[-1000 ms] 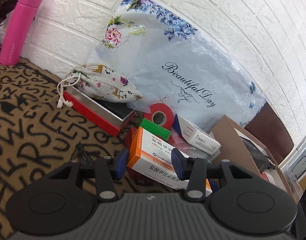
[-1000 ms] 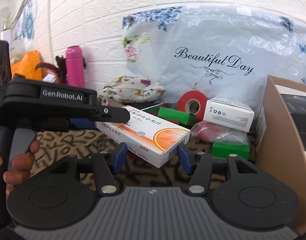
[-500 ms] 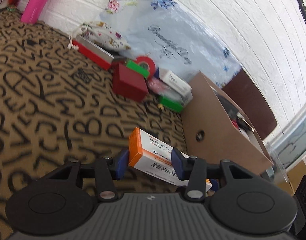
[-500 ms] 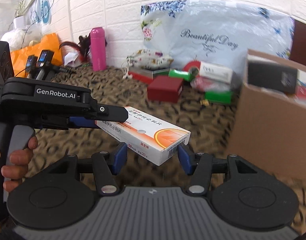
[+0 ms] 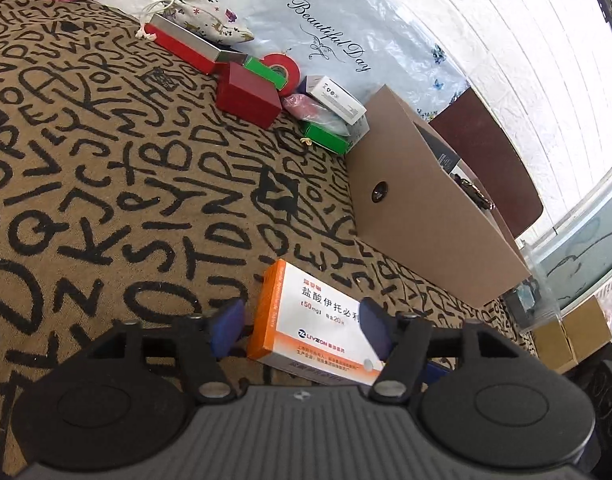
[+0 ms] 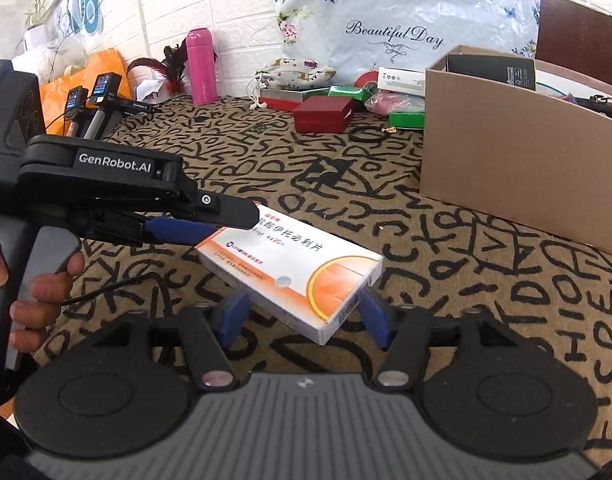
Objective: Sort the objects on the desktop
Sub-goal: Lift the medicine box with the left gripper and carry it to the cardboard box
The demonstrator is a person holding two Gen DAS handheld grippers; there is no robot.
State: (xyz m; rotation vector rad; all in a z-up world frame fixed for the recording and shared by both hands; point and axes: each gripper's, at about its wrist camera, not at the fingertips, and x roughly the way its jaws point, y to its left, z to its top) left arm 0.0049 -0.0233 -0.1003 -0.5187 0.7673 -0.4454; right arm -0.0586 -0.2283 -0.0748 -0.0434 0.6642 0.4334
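A counter [image 5: 106, 152] covered in a brown cloth printed with black letters filled both views. An open cardboard box [image 6: 517, 168] stood on it at about two o'clock in the right wrist view, with dark items inside. A white plastic bag [image 6: 405, 28] printed with "Beautiful Day" leaned on the white brick wall at twelve o'clock. Below it lay a cluster of small things: a dark red box [image 6: 323, 114], a green box [image 5: 325, 138], a red tape roll [image 5: 282, 68], a white carton [image 5: 335, 94] and a patterned cloth pouch [image 5: 204, 20]. A pink bottle [image 6: 200, 66] stood at eleven o'clock.

The orange and white medicine box [image 6: 294, 270] was held tilted above the cloth, between the two tools. In the left wrist view the left gripper [image 5: 302, 330] had its blue fingers [image 5: 226, 328] spread apart; the medicine box [image 5: 317, 324] sat between them, with a gap showing at the nine o'clock finger. The right gripper [image 6: 302, 314] had its fingers [image 6: 232, 312] set wide around the near end of the box; whether they pressed it could not be told. The left gripper [image 6: 202, 220] reached in from nine o'clock, its fingers lying over and beside the box's far end.
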